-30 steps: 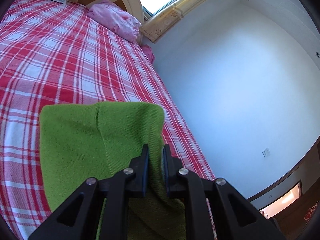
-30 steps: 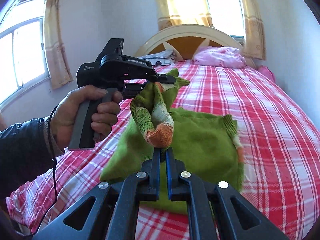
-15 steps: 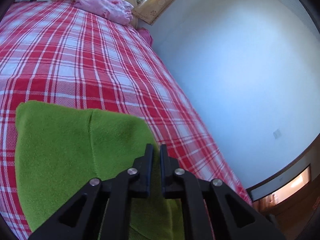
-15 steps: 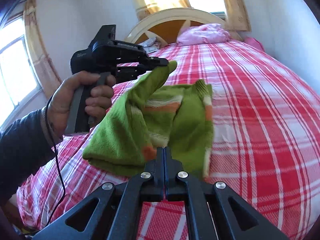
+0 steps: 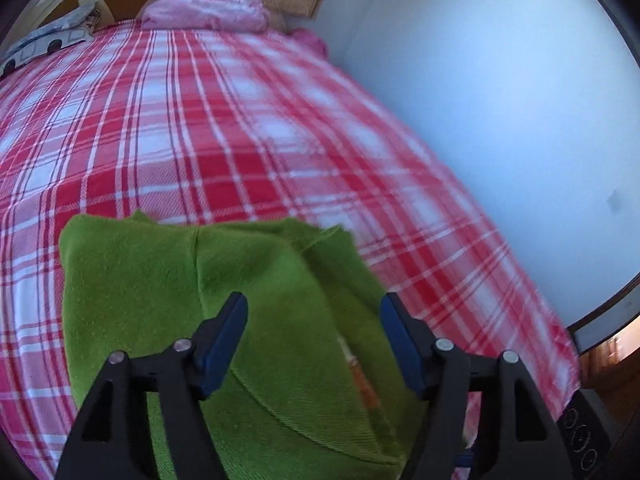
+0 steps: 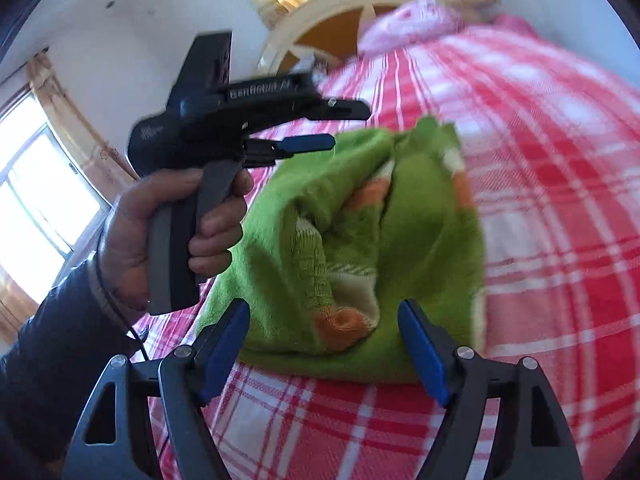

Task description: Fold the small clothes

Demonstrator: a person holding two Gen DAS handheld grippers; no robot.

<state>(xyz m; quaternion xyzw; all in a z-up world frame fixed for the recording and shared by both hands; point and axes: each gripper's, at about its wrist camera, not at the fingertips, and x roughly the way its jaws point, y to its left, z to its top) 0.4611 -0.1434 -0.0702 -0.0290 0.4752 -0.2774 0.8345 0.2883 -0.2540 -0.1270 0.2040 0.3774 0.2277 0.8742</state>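
A small green knitted garment with orange and cream bands lies bunched and partly folded on the red plaid bed. My left gripper hovers just above it, its jaws opening, nothing pressed between the pads. My right gripper hangs over the garment's near edge, jaws also opening, the cloth lying free below them. In the right wrist view a hand holds the left gripper at the garment's left side, its blue pads apart.
A pink pillow and a grey patterned pillow lie at the wooden headboard. A white wall runs along the bed's right edge. Curtained windows stand behind and to the left.
Both grippers went from shut on the green garment to open. The raised cloth dropped onto the bed in a loose heap, and both grippers tilted downward.
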